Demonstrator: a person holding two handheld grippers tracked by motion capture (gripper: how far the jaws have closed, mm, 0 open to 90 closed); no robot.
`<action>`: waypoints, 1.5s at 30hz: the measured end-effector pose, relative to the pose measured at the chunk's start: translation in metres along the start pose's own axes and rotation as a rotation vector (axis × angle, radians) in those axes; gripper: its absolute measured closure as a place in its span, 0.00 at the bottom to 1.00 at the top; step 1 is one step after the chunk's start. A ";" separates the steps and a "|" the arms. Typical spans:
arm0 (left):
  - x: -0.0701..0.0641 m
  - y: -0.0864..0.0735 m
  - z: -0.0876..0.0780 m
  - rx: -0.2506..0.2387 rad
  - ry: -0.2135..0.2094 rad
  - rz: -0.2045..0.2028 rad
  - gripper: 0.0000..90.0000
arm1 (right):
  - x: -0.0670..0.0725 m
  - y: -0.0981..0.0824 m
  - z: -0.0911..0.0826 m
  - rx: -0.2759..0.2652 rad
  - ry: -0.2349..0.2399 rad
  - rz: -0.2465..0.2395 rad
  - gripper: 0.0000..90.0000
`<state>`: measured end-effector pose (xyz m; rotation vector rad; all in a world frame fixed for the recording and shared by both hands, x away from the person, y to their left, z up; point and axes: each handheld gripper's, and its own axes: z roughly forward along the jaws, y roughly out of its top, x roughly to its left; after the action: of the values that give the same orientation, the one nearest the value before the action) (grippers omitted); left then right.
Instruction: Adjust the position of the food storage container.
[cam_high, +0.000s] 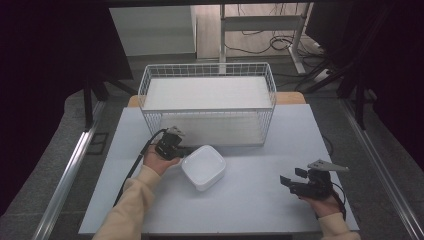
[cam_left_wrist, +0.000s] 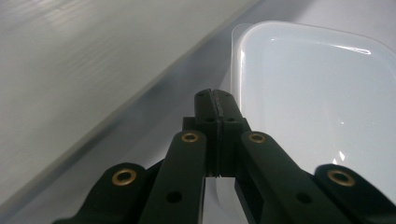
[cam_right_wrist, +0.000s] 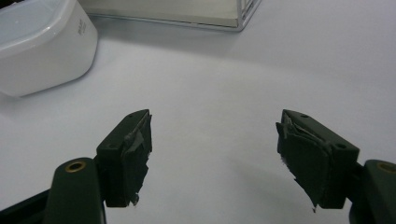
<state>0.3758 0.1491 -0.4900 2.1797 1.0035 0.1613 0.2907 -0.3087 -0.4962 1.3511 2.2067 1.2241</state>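
A white rounded-square plastic container (cam_high: 203, 166) sits open side up in the middle of the pale table (cam_high: 250, 200). My left gripper (cam_high: 184, 151) lies at its left corner. In the left gripper view the jaws (cam_left_wrist: 215, 95) are pressed together, with the container's (cam_left_wrist: 317, 102) thin rim running into the seam between them. My right gripper (cam_high: 292, 177) rests low over the table's right front, pointing left. Its jaws (cam_right_wrist: 215, 135) stand wide apart over bare table with nothing between them, and the container (cam_right_wrist: 37, 42) shows far off at upper left.
A white wire basket (cam_high: 207, 67) with a white board inside stands at the back middle of the table, just behind the container; its front corner (cam_right_wrist: 240, 21) shows in the right gripper view. Dark floor, a desk frame and cables lie beyond.
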 end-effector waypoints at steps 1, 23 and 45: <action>-0.005 0.000 0.001 -0.001 -0.004 0.008 1.00 | 0.000 0.000 0.000 0.001 0.000 0.000 0.29; -0.048 0.014 0.018 0.035 -0.050 0.113 1.00 | -0.001 -0.001 -0.001 -0.003 -0.003 -0.005 0.29; -0.119 0.000 -0.027 -0.060 -0.099 0.146 1.00 | -0.001 0.000 -0.003 -0.011 -0.008 0.010 0.29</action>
<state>0.2835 0.0806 -0.4495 2.1837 0.7755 0.1473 0.2893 -0.3116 -0.4948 1.3625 2.1873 1.2298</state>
